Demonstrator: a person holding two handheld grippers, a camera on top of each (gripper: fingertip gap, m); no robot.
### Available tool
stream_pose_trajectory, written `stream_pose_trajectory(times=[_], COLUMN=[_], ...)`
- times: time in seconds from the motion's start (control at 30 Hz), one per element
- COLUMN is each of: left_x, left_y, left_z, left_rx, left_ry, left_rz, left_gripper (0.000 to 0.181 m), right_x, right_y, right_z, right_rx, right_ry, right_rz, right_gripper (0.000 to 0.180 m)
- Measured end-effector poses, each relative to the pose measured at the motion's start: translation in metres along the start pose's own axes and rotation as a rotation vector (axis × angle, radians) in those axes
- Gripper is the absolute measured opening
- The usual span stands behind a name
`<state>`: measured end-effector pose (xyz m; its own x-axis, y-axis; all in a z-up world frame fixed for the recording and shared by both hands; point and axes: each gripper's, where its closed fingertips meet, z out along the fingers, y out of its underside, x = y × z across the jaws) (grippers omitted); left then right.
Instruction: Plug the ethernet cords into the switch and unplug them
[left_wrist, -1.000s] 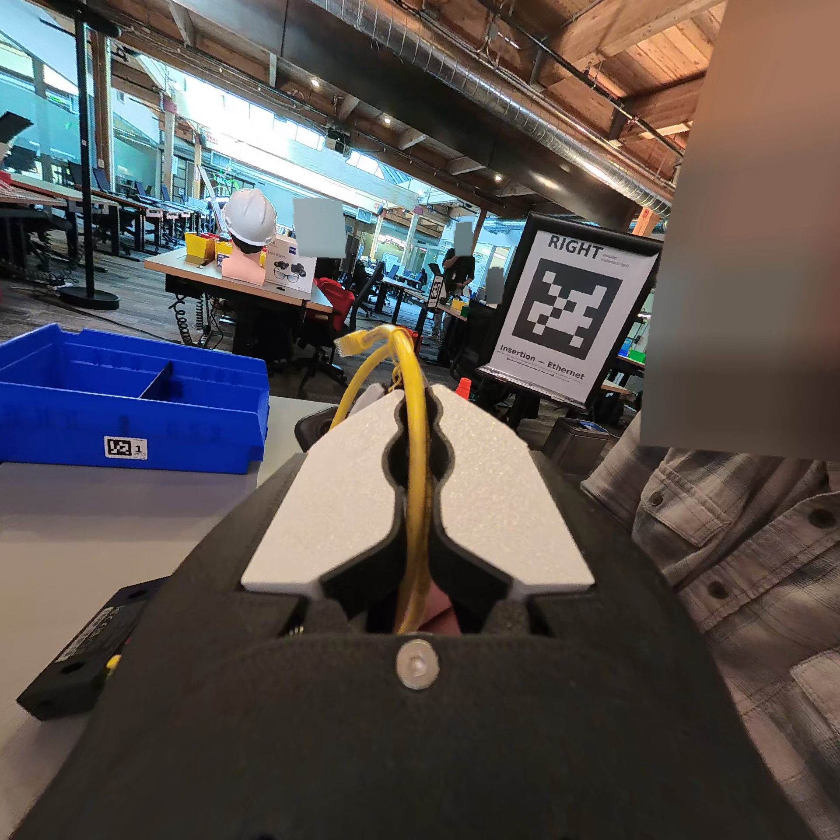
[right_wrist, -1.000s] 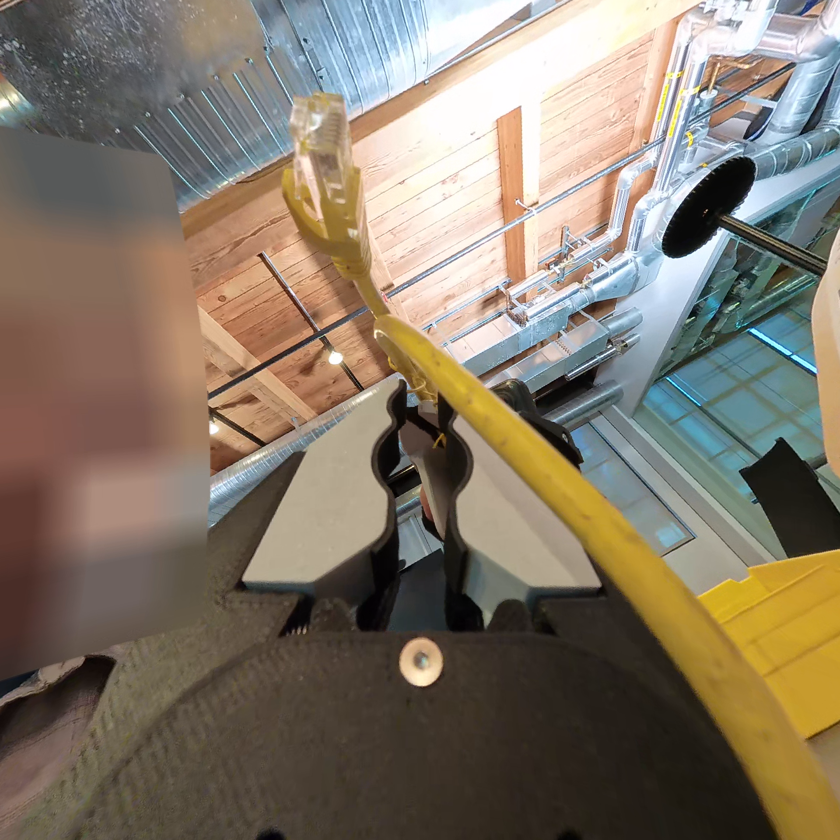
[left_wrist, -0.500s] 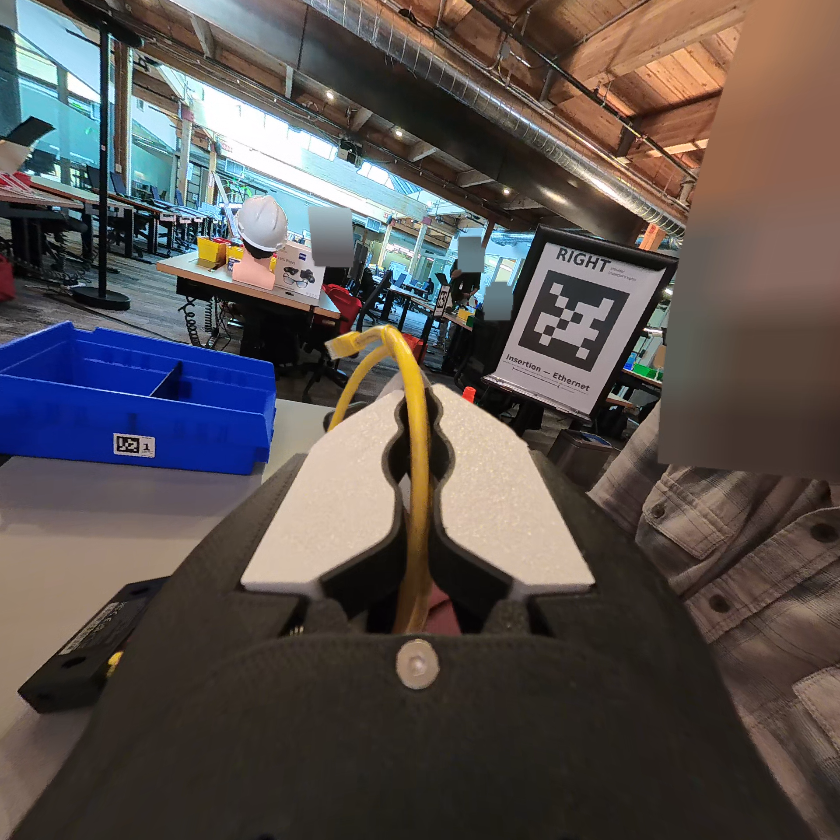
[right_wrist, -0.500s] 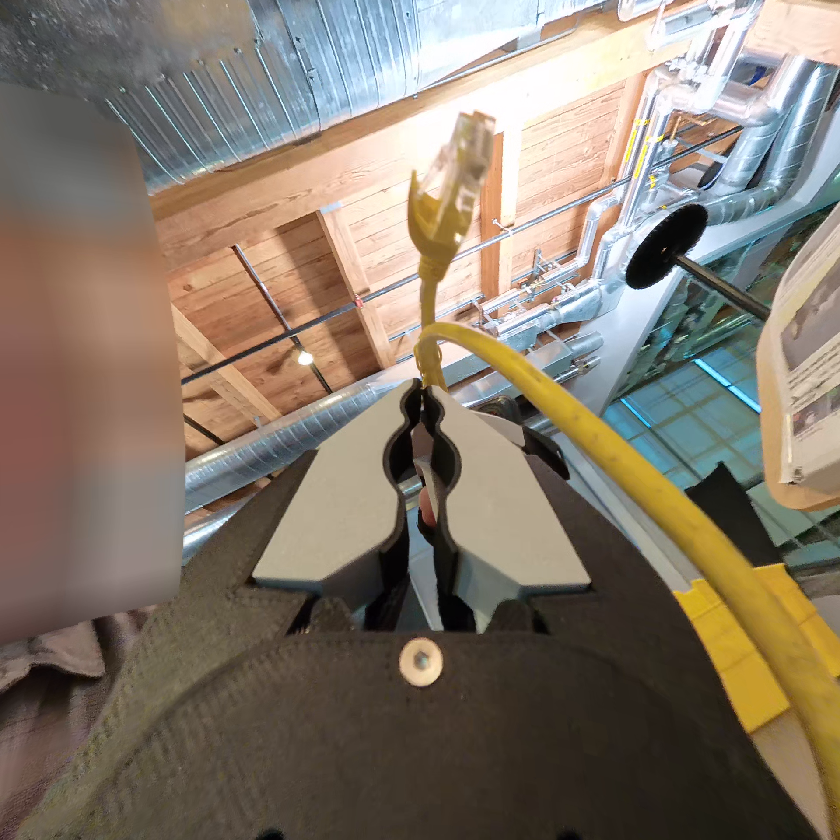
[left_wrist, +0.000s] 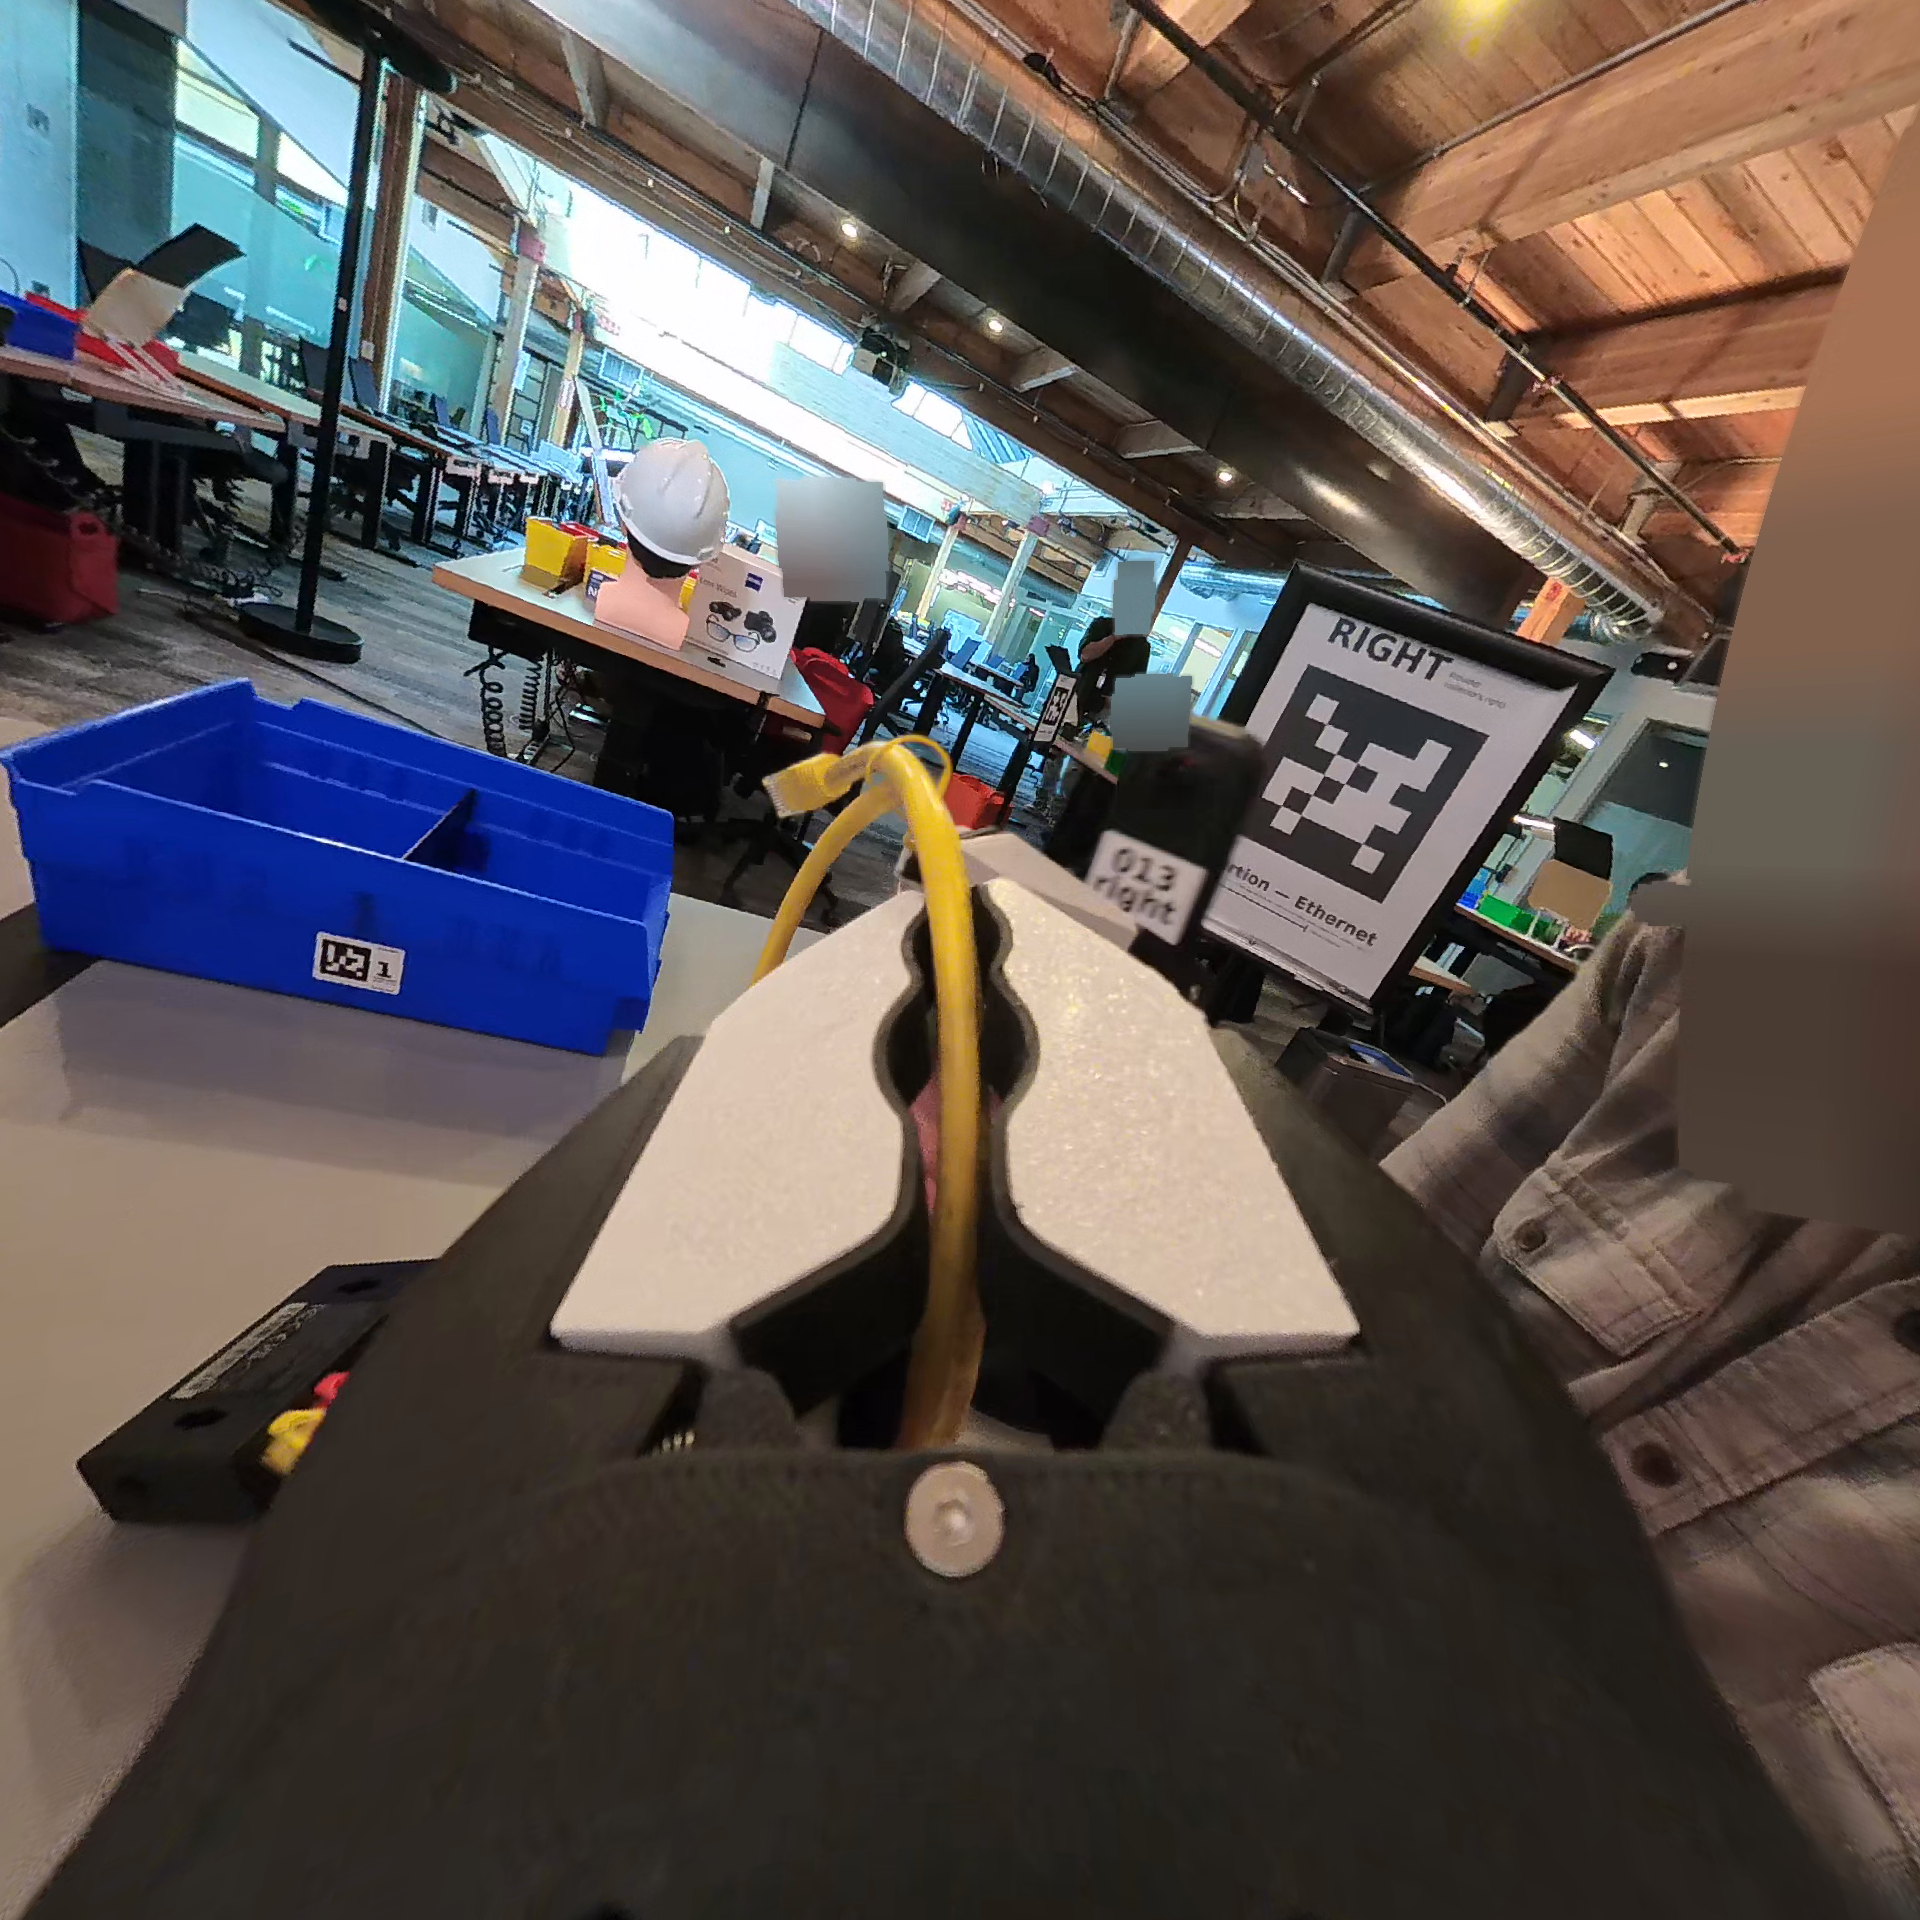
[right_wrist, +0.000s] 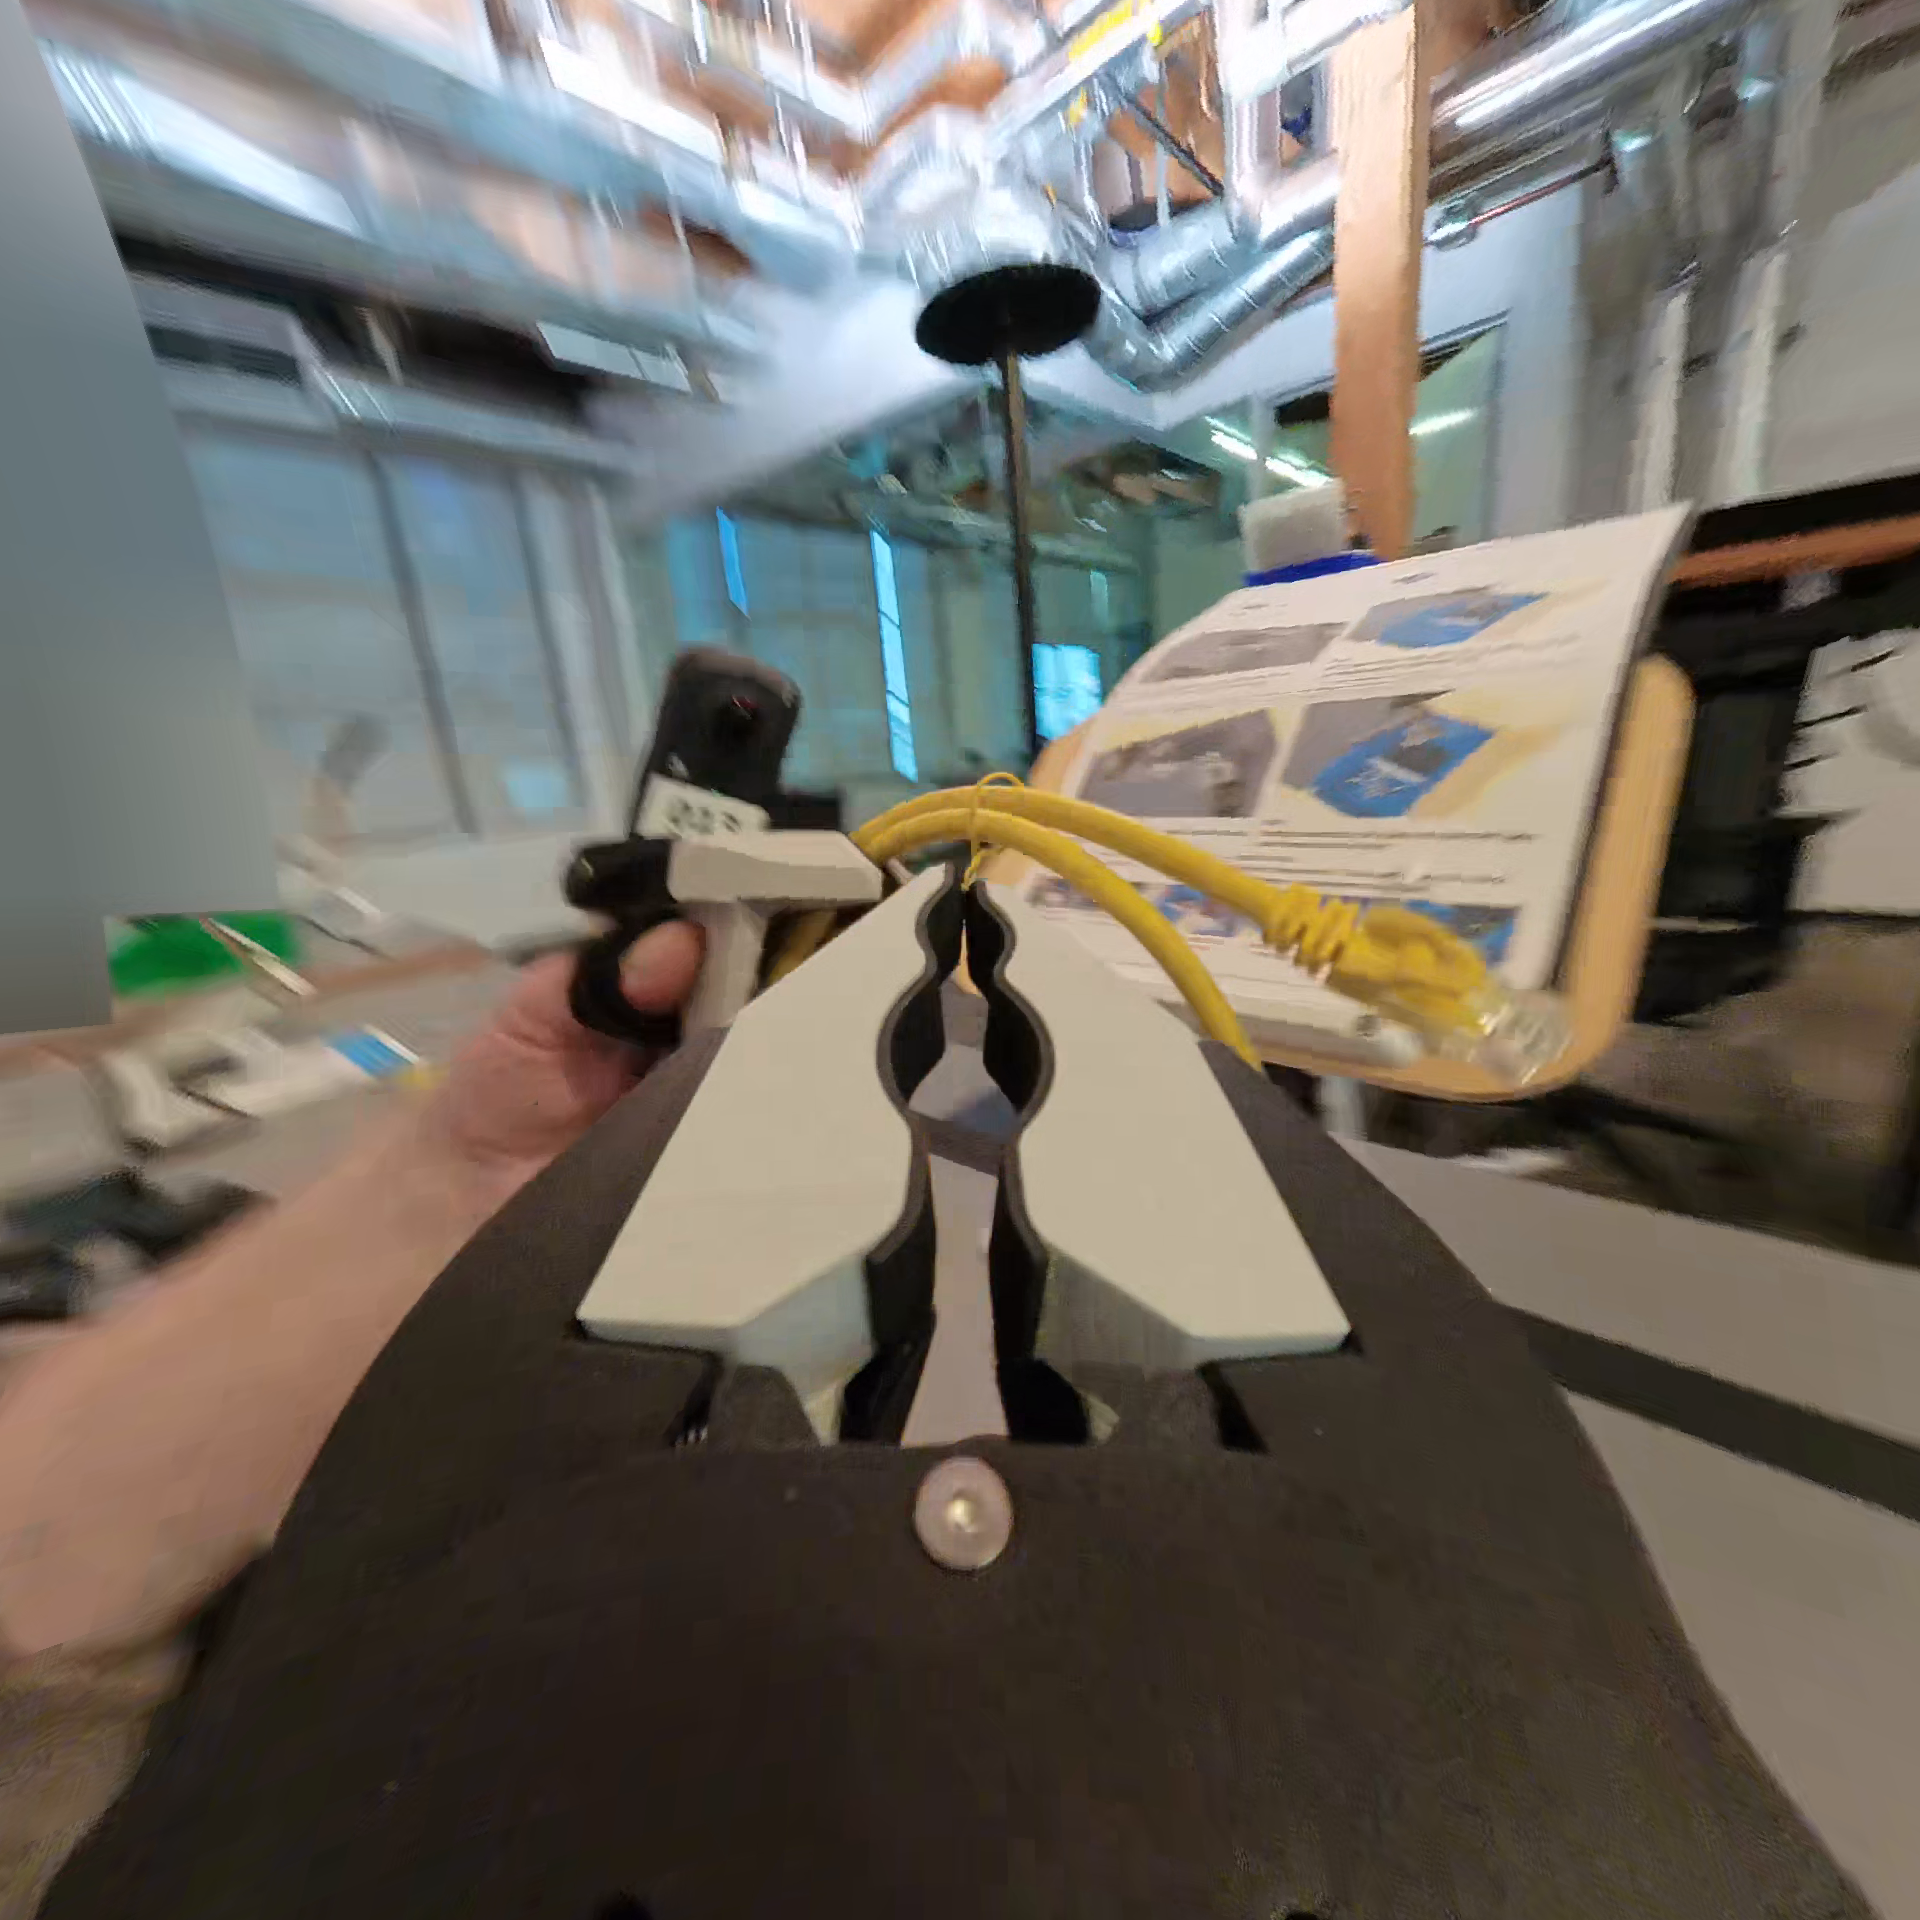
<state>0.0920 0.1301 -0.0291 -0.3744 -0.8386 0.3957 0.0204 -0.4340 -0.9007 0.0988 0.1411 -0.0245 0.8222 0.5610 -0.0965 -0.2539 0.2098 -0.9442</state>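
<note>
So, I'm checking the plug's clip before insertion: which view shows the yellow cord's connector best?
The right wrist view: the connector hangs close, side-on, clear tip visible despite blur. In the left wrist view the connector is small, distant and pointing away.

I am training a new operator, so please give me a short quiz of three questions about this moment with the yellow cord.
1. True or false: the left gripper is shut on the yellow cord.
2. The blue bin stands: A on the grey table; B on the floor; C between gripper fingers.
3. In the right wrist view, is the cord's end plug inserted in anything?
Key: 1 true; 2 A; 3 no, it hangs free in the air.
</note>
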Motion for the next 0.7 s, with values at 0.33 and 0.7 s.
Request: stream_pose_trajectory(times=[0.33, 0.7], left_x=[-0.006, -0.018], left_y=[-0.003, 0.001], left_z=[-0.003, -0.006], left_rx=[0.005, 0.028], left_ry=[-0.05, -0.037], left_rz=[-0.065, -0.196], left_gripper=[0.005, 0.005], right_x=[0.005, 0.017], right_y=[0.006, 0.019], right_z=[0.012, 0.014], right_rx=[-0.513, -0.764], right_ry=[0.211, -0.241], right_rz=[-1.366, -2.31], right_gripper=[0.0, 0.0])
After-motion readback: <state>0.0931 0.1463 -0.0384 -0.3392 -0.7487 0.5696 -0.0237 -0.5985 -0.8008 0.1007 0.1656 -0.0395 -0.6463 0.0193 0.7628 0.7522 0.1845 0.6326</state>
